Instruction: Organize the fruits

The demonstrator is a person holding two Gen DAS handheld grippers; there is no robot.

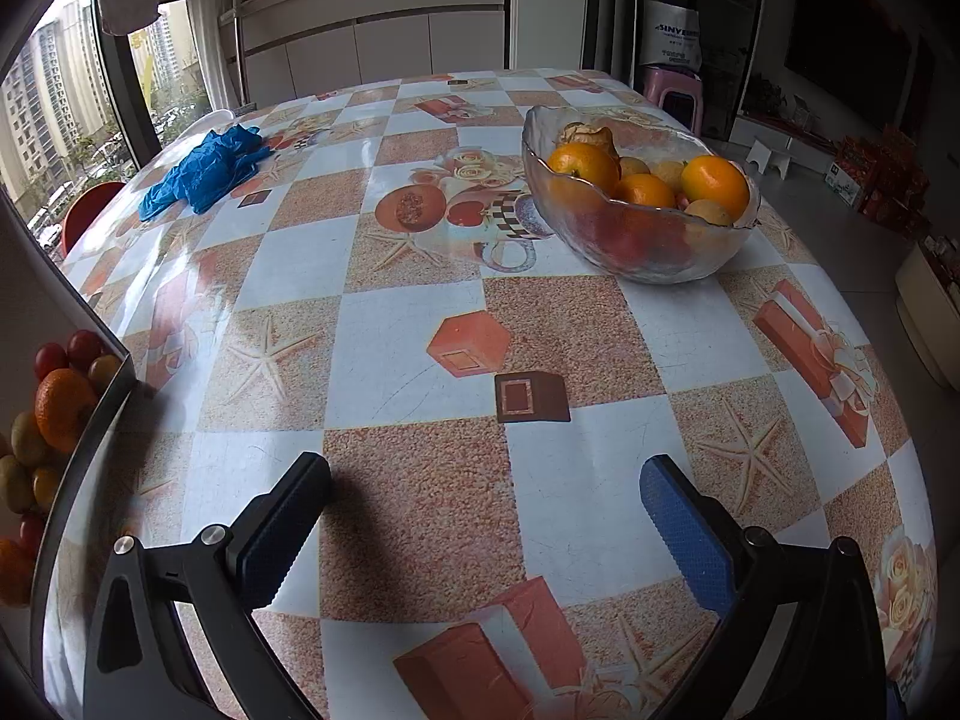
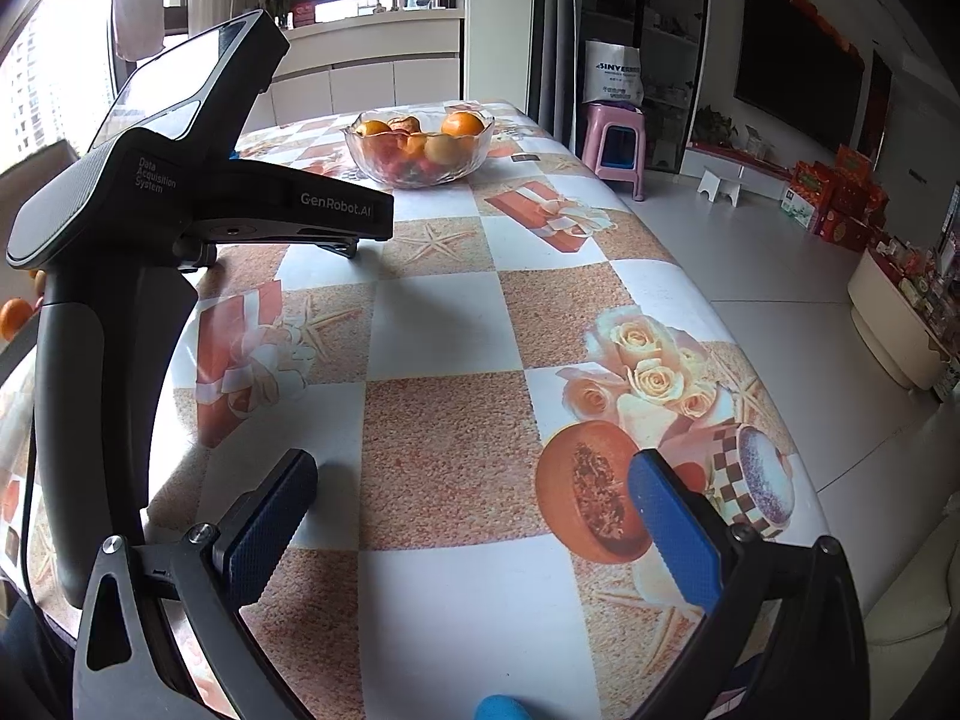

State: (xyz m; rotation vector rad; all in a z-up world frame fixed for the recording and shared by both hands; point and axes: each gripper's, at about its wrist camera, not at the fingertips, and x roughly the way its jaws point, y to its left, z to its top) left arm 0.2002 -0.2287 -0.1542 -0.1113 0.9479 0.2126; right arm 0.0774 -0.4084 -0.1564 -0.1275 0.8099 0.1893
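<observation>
My left gripper [image 1: 483, 516] hung low over the table [image 1: 414, 330], its jaws spread wide with nothing between them but the checked cloth of orange and white squares. My right gripper [image 2: 471, 510] hung over the same cloth nearer the table's right edge, its jaws just as wide and just as empty, blue pads [image 2: 672, 531] facing inward. The glass bowl [image 1: 654, 252] stood well ahead of my left gripper and a little to its right, on the far half of the table, clear of both sets of jaws. It held the fruit: an orange [image 1: 583, 165] at the left rim, a second orange [image 1: 716, 183] at the right, a third lower between them, some paler yellow fruit among these, and red fruit showing through the glass at the bottom; a dry brownish thing sat at the back, and I could not tell what it was. From my right wrist view the same bowl [image 2: 420, 171] sat far off near the table's far end, with the body of my left gripper [image 2: 198, 204] standing large at the left in front of it. A heap of blue gloves [image 1: 204, 171] lay on the far left part of the table, well apart from the bowl. At the left edge of my left view a dark-rimmed mirror [image 1: 90, 420] showed more oranges, yellow and small red fruit in reflection. A pink stool [image 2: 618, 147] stood on the floor beyond the table's far right corner.
</observation>
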